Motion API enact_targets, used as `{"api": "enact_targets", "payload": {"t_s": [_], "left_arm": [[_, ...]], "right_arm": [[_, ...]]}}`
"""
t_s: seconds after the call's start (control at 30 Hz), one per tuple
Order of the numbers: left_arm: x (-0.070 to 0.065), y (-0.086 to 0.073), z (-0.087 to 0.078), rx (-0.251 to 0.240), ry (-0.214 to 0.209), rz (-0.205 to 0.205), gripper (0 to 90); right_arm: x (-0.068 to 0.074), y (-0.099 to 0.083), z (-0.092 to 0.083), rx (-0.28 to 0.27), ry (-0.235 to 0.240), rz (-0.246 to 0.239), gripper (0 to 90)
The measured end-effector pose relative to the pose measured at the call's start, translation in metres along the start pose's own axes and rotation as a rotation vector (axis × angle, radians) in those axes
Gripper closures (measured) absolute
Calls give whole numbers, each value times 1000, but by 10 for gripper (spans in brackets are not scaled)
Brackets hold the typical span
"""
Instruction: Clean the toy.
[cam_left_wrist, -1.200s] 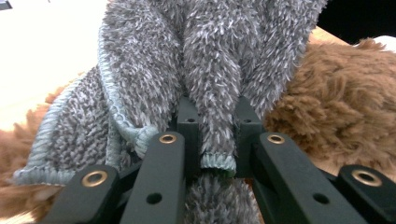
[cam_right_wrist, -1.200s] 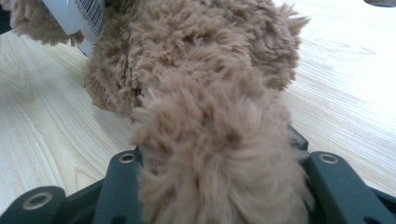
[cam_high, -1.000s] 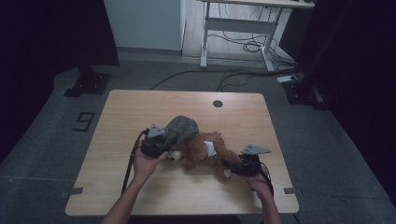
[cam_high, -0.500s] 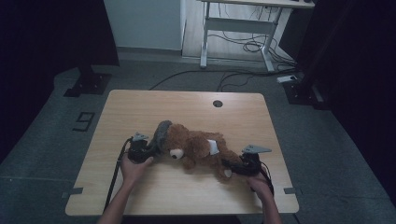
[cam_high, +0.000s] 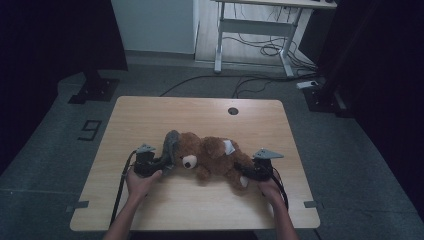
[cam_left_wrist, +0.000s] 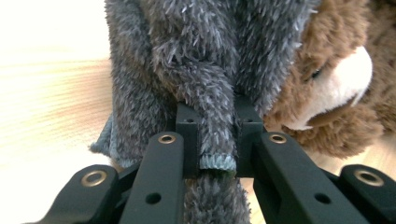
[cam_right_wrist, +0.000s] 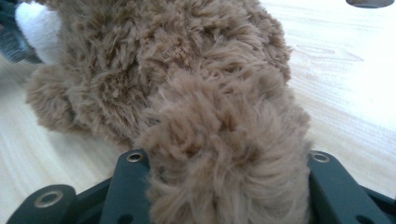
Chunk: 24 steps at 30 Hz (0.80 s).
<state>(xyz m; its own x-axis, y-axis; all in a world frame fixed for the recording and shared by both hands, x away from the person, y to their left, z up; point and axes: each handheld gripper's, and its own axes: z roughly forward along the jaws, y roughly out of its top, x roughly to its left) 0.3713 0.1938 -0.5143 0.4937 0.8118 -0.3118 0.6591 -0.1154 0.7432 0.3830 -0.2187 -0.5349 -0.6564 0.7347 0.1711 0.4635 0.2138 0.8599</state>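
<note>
A brown teddy bear lies on its side in the middle of the wooden table, muzzle toward the front. A grey furry cloth hangs at its head. My left gripper is shut on a fold of that grey cloth, with the bear's face just to the right. My right gripper grips the bear's leg from the right. Its jaws have just been closing, and the leg's fur bulges between the black fingers.
A dark round cable hole sits near the table's far edge. Beyond the table stand a white desk frame and loose floor cables. A "9" mark is on the floor at the left.
My left gripper has drawn the grey cloth down and to the left, from above the bear's head to beside it near the tabletop. The right gripper stays at the leg.
</note>
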Motion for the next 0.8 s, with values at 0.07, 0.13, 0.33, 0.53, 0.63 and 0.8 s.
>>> {"api": "enact_targets", "payload": {"t_s": [0.07,0.13,0.33,0.53,0.63,0.8], "left_arm": [[-1,-1,-2,5,-1,5,771],[0,1,-7,4,0,5,770],[-19,36,-38,-91,23,83,766],[-72,89,-34,-130,-21,214,763],[-96,106,-15,-109,-49,253,763],[-140,124,29,-33,-91,325,759]], "right_arm": [[-2,1,2,-5,6,-4,564],[-2,1,2,-8,13,-17,568],[1,-2,-3,-20,37,-49,568],[6,-5,-8,-22,57,-66,565],[8,-7,-10,-23,66,-82,564],[13,-7,-14,-16,49,-122,561]]}}
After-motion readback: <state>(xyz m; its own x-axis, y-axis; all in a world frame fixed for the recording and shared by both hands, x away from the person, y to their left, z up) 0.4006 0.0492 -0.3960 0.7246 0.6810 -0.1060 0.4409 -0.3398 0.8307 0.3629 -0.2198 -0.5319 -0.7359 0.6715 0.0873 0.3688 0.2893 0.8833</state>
